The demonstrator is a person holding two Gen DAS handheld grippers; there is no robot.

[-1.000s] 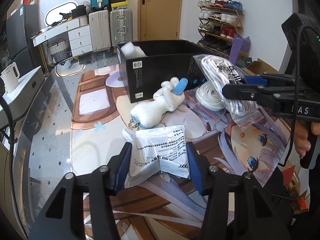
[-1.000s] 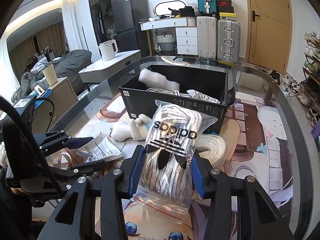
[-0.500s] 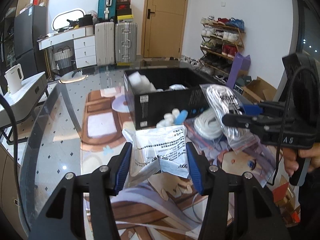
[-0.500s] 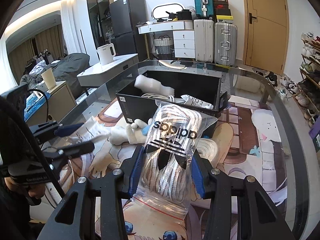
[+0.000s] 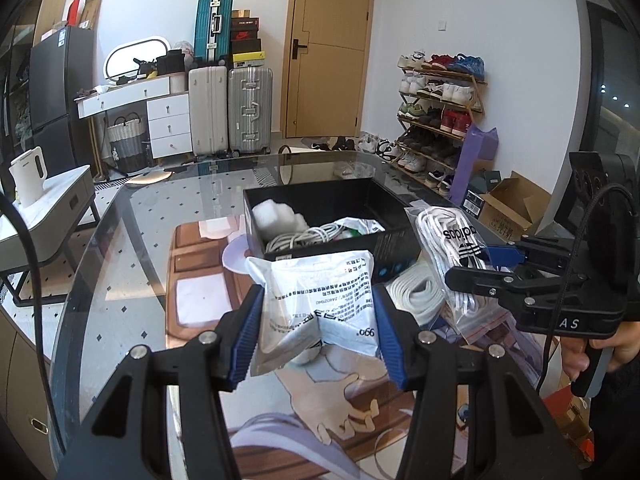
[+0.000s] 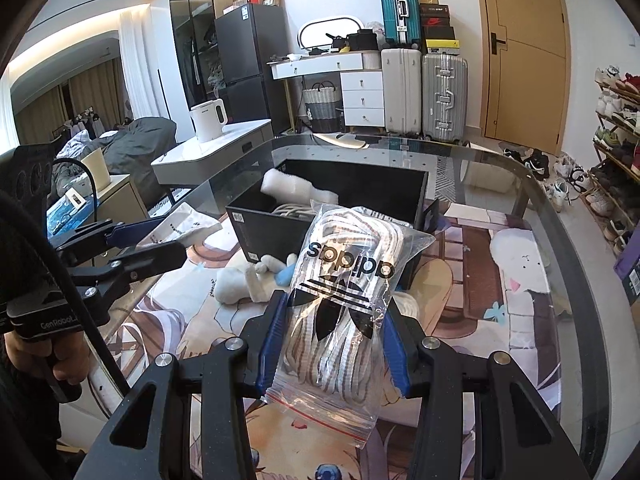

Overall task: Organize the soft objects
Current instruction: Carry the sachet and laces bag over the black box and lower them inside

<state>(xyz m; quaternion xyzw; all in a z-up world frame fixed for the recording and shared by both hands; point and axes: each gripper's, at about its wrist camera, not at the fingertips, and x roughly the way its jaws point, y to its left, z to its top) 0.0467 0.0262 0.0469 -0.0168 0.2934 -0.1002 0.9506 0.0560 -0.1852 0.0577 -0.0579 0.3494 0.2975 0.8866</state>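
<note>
My left gripper [image 5: 318, 334] is shut on a white printed plastic packet [image 5: 316, 304] and holds it up in front of the black box [image 5: 372, 242]. My right gripper [image 6: 334, 342] is shut on a clear adidas bag of white laces [image 6: 340, 304], also lifted near the box [image 6: 276, 236]. The box holds a white foam piece [image 5: 272, 214], coiled white cord [image 5: 304, 236] and another packet. A white plush toy [image 6: 248, 282] with a blue part lies on the mat before the box. A white rope coil [image 5: 416, 292] lies beside the box.
The glass table [image 5: 120, 240] carries an anime-print mat [image 6: 472, 280]. Its rounded edge runs along the left and far side. Suitcases, a dresser, a shoe rack and a door stand beyond. A side table with a white kettle [image 6: 208, 120] stands to the left.
Both grippers have risen with their loads. The left one lifted the packet off the mat and now looks down into the box. The plush toy stays on the mat.
</note>
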